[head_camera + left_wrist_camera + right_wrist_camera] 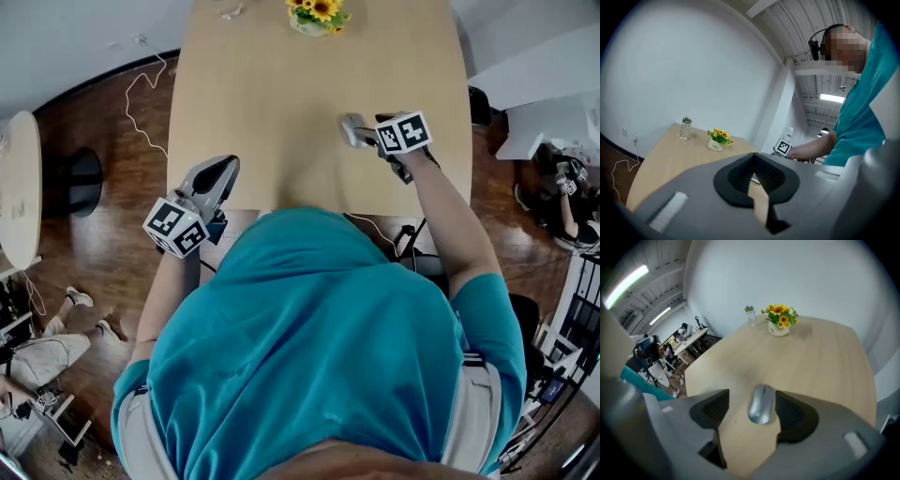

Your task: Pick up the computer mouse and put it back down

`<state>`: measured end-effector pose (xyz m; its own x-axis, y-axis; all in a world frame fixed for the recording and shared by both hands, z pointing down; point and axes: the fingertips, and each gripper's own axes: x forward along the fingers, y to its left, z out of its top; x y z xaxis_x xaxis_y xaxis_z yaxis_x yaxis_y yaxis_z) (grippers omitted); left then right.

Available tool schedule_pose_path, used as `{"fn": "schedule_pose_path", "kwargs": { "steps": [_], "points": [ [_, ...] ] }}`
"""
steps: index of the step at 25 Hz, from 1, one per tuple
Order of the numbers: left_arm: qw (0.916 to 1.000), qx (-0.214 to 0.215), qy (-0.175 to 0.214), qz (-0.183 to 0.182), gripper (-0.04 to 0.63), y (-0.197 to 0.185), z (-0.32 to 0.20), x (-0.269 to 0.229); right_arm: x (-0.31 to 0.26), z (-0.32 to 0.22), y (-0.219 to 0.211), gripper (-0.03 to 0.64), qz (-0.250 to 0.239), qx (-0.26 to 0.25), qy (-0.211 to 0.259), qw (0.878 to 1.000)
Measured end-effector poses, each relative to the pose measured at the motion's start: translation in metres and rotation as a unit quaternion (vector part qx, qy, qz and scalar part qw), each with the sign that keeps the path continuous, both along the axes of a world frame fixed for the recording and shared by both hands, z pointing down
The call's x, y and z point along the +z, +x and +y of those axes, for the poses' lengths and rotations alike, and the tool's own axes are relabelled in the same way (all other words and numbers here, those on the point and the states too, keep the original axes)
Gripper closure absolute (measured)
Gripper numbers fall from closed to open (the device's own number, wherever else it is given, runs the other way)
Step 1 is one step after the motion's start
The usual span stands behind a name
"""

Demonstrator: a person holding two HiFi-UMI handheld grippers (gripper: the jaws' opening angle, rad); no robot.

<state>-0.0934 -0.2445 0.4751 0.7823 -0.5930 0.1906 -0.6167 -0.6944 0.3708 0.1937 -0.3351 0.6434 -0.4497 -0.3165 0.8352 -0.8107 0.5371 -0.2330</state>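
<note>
Right gripper view: sunflower pot (778,329) stands well beyond mouse (761,404).

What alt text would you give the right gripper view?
A silver-grey oval computer mouse lies on a light wooden table between the open jaws of the right gripper, close to the pad at picture right, ungripped. At the table's far end stand a small white pot of yellow sunflowers and a clear bottle.
</note>
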Motion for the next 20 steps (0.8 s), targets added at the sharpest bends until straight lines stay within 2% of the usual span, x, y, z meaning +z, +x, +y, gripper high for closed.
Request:
{"fn": "schedule_pose_path", "kwargs": {
  "steps": [6,9,14,20],
  "points": [
    [0.9997,-0.022,-0.011,0.003,0.591,-0.021,0.001,0.007,0.048,-0.018,-0.001,0.304,0.056,0.027,-0.084,0.995],
    [0.9994,-0.029,-0.017,0.005,0.591,-0.028,0.004,0.013,0.068,-0.019,-0.001,0.287,0.090,0.030,-0.111,0.989],
    [0.9987,-0.043,-0.028,0.007,0.591,-0.040,0.010,0.022,0.094,-0.017,-0.004,0.288,0.119,0.043,-0.140,0.982],
    [0.9983,-0.046,-0.036,0.007,0.591,-0.047,0.015,0.027,0.113,-0.016,0.003,0.287,0.162,0.044,-0.141,0.976]
  ]
}}
